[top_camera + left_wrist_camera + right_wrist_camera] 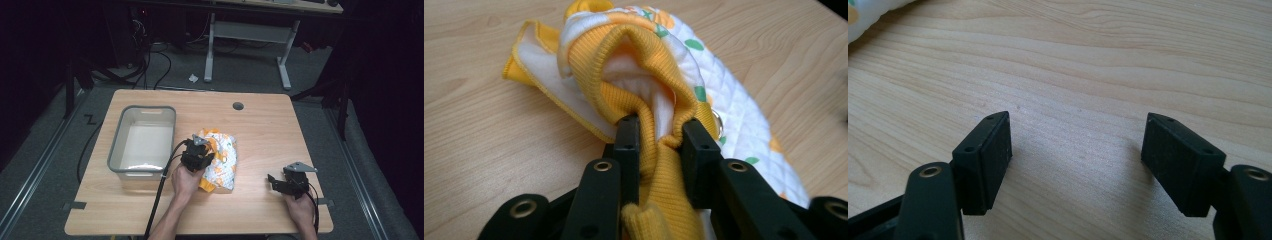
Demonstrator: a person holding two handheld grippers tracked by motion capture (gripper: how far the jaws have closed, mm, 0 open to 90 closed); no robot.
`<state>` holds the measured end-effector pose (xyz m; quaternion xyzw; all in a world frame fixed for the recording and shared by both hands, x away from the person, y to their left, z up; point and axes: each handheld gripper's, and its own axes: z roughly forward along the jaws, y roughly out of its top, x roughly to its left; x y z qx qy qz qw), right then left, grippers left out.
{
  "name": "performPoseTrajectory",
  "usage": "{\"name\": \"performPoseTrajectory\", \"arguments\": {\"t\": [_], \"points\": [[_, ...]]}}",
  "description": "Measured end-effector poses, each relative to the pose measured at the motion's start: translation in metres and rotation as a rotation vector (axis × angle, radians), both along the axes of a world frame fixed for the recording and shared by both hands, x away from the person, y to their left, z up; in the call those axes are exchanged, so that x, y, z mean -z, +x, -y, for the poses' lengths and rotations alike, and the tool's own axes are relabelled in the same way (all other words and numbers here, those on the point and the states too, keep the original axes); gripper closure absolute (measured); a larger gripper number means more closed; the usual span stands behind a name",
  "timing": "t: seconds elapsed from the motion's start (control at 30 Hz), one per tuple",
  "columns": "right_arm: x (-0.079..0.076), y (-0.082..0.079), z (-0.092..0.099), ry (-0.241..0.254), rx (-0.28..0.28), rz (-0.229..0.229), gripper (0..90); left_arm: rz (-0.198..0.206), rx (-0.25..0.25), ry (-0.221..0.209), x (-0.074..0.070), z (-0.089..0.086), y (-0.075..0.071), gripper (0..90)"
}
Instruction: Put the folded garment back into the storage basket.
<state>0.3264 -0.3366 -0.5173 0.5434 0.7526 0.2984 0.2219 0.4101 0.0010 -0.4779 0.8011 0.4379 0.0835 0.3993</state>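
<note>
Nearest the person, at the front right of the tabletop (260, 150), the right hand (301, 210) is holding the right gripper (280, 184) low over bare wood. In the right gripper view its jaws are standing wide apart with nothing between them, the wood grain showing in the gap, and a corner of pale cloth is peeking in at the top left.

Further in, near the middle, the left hand (186, 179) is steering the left gripper (199, 159), its black cable (157, 197) trailing back toward the front edge. In the left gripper view its jaws are pinching a yellow ribbed cuff (644, 90) of the baby garment (220, 159), the knit bunching up between them. The garment, quilted white with orange and green prints, is lying crumpled on the tabletop.

Just left of it, a grey plastic bin (116, 145) is sitting open, its white inside bare.

At the far edge, a round grommet hole (238, 106) is showing.
</note>
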Motion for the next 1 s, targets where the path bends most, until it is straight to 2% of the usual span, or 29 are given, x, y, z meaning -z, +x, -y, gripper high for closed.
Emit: {"name": "performPoseTrajectory", "arguments": {"t": [0.03, 0.17, 0.2, 0.67, 0.8, 0.93, 1.0], "points": [[0.0, 0.0, 0.0, 0.0, 0.0, 0.0, 28.4, 0.006, 0.005, -0.012, -0.004, -0.001, -0.001, 72.9], [0.0, 0.0, 0.0, 0.0, 0.0, 0.0, 28.4, 0.022, 0.011, -0.019, -0.011, -0.002, -0.003, 73.2], [0.0, 0.0, 0.0, 0.0, 0.0, 0.0, 28.4, 0.025, 0.013, -0.038, -0.014, -0.004, -0.005, 73.3], [0.0, 0.0, 0.0, 0.0, -0.001, 0.0, 28.4, 0.036, 0.011, -0.093, -0.027, -0.017, -0.009, 74.1], [0.0, 0.0, 0.0, 0.001, 0.0, -0.001, 28.4, 0.043, 0.011, -0.097, -0.03, -0.02, -0.011, 74.2], [0.0, 0.0, 0.0, 0.0, -0.002, 0.0, 28.4, 0.038, 0.016, -0.126, -0.033, -0.026, -0.01, 74.2], [0.0, 0.0, 0.0, 0.0, -0.002, 0.0, 28.4, 0.041, 0.018, -0.118, -0.035, -0.027, -0.01, 74.2]]}}
